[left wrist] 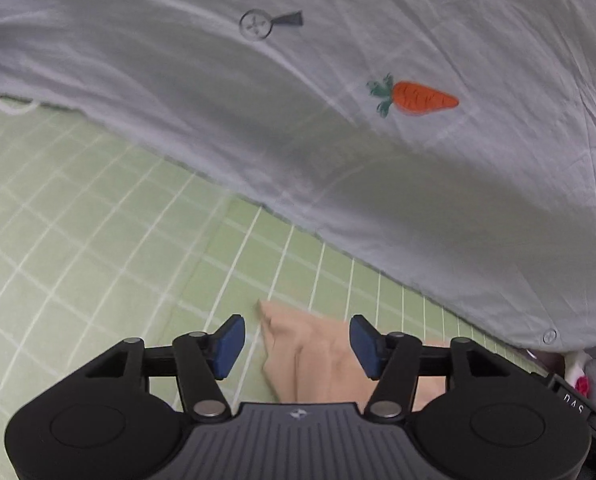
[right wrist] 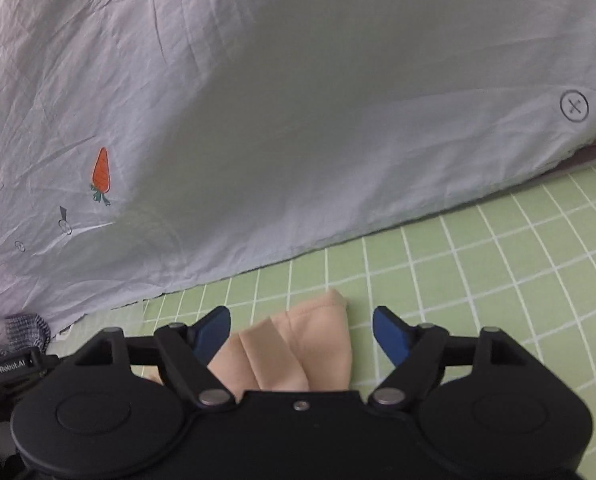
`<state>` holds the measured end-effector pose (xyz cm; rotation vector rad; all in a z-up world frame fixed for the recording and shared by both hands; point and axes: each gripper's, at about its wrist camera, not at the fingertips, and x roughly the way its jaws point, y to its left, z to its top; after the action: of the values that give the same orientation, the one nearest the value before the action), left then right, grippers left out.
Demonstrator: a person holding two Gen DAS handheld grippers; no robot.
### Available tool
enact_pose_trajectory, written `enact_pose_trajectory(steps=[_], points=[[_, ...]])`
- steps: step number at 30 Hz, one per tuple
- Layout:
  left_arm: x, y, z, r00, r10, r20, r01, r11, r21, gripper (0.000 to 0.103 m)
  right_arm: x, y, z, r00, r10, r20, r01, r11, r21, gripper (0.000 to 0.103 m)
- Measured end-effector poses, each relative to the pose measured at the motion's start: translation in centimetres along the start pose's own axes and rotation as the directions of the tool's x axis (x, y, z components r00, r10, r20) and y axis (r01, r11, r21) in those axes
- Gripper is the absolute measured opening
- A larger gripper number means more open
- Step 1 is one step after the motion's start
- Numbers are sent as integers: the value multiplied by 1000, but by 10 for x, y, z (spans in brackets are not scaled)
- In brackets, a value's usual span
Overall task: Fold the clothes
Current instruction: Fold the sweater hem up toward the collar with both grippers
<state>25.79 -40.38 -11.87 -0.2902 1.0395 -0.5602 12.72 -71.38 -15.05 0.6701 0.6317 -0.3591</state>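
Note:
A beige garment [left wrist: 317, 356] lies creased on the green checked sheet [left wrist: 78, 240]. In the left wrist view its pointed corner reaches up between the blue pads, and my left gripper [left wrist: 296, 346] stands open above it. In the right wrist view the same beige garment [right wrist: 301, 348] shows a rounded corner between the fingers of my right gripper [right wrist: 301, 338], which is open too. Neither gripper holds the cloth. The rest of the garment is hidden under the gripper bodies.
A big pale grey duvet [left wrist: 337, 120] with an orange carrot print [left wrist: 421, 98] covers the far side of the bed. A grey checked cloth [right wrist: 26, 330] and another device sit at the lower left of the right wrist view. The green sheet [right wrist: 497, 272] stretches rightward.

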Motion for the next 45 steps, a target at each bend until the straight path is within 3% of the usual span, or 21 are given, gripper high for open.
enact_pose_trajectory(steps=[3, 6, 8, 11, 14, 21, 24, 26, 27, 29, 31, 35, 38, 42, 43, 44, 45], points=[[-2, 10, -30, 992, -54, -112, 52, 999, -15, 59, -3, -13, -24, 995, 31, -91, -28, 999, 39, 79], [-6, 0, -59, 977, -77, -201, 89, 995, 49, 59, -7, -17, -52, 987, 30, -157, -23, 999, 49, 74], [-11, -1, -74, 965, -117, -235, 128, 991, 36, 57, -19, -21, -72, 989, 77, -128, -59, 988, 143, 55], [-21, -1, -95, 948, -160, -274, 172, 985, 22, 56, -42, -21, -95, 992, 97, -84, -76, 971, 226, 39], [-33, 1, -115, 938, -180, -298, 194, 981, 18, 45, -67, -10, -115, 993, 80, -88, -62, 980, 191, 30], [-75, 20, -167, 894, -189, -406, 216, 976, 20, 41, -124, -9, -167, 980, 100, -174, -59, 973, 225, 28], [-84, 26, -168, 905, -179, -385, 193, 981, -2, 41, -144, -16, -192, 970, 125, -206, -65, 959, 275, 29], [-90, 30, -169, 912, -172, -371, 178, 984, -18, 40, -147, -21, -195, 968, 138, -211, -67, 947, 313, 36], [-93, 32, -169, 916, -168, -364, 171, 985, -26, 40, -148, -19, -193, 970, 112, -214, -45, 955, 292, 39], [-98, 37, -170, 923, -161, -351, 156, 987, -41, 40, -150, -15, -187, 974, 58, -220, -2, 968, 249, 59], [-101, 36, -166, 929, -171, -328, 165, 985, -44, 40, -154, -10, -180, 983, 20, -183, 17, 980, 198, 63], [-92, 18, -153, 942, -153, -300, 177, 983, 54, 40, -158, 0, -162, 995, 6, -102, 5, 993, 116, 65], [-86, 5, -143, 950, -142, -277, 183, 975, 128, 40, -147, 15, -144, 997, 26, -72, -25, 1000, 7, 52], [-77, -6, -131, 962, -133, -238, 179, 966, 185, 38, -117, 18, -130, 995, -7, -103, 3, 999, -32, 39], [-76, -8, -129, 966, -129, -224, 175, 965, 196, 31, -109, 18, -128, 993, -12, -119, 6, 999, -48, 30], [-75, -9, -128, 970, -125, -210, 170, 963, 208, 0, -105, 19, -127, 992, -8, -125, 0, 998, -67, 17], [-74, -11, -126, 973, -122, -196, 164, 962, 219, 1, -102, 19, -126, 991, -5, -131, -6, 996, -85, 11]])
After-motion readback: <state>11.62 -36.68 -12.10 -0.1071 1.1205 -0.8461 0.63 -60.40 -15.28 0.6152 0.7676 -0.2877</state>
